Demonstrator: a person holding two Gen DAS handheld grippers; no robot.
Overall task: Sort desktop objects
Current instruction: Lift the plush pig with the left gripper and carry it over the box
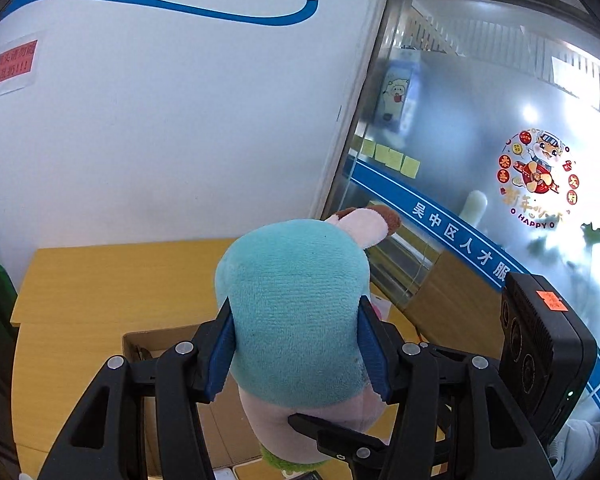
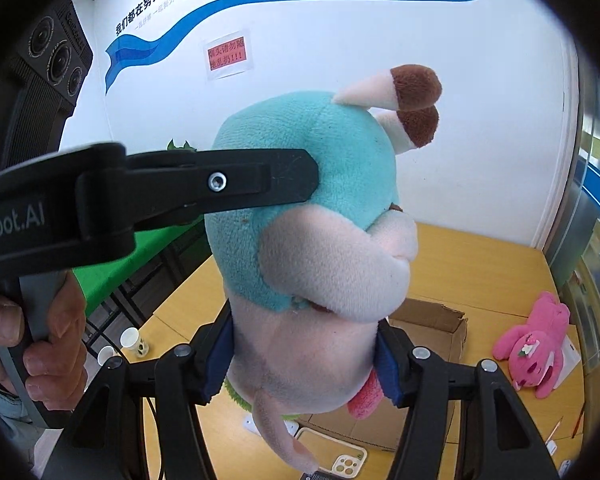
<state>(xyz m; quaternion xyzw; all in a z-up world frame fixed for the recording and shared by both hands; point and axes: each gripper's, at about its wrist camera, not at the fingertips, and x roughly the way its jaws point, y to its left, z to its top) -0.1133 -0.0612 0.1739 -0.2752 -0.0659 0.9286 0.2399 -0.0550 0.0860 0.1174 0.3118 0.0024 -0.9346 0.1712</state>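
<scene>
Above the cardboard box (image 2: 432, 320) on the yellow bench (image 2: 480, 264), a plush toy (image 2: 320, 208) hangs clamped by both grippers: the left gripper (image 1: 296, 344) has its fingers (image 1: 220, 352) pressed on the teal body, the right gripper (image 2: 304, 356) holds the pink lower part. The toy blocks most of each view. Right of the box lies a pink plush (image 2: 536, 348); left of it stand two paper cups (image 2: 132, 340); near its front lies a phone case (image 2: 346, 462).

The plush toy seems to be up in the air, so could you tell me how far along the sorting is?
Nothing looks sorted yet. In hand: the left gripper and right gripper both clamp the plush toy above the cardboard box. Left: the pink plush, paper cups and phone case on the desk.
</scene>
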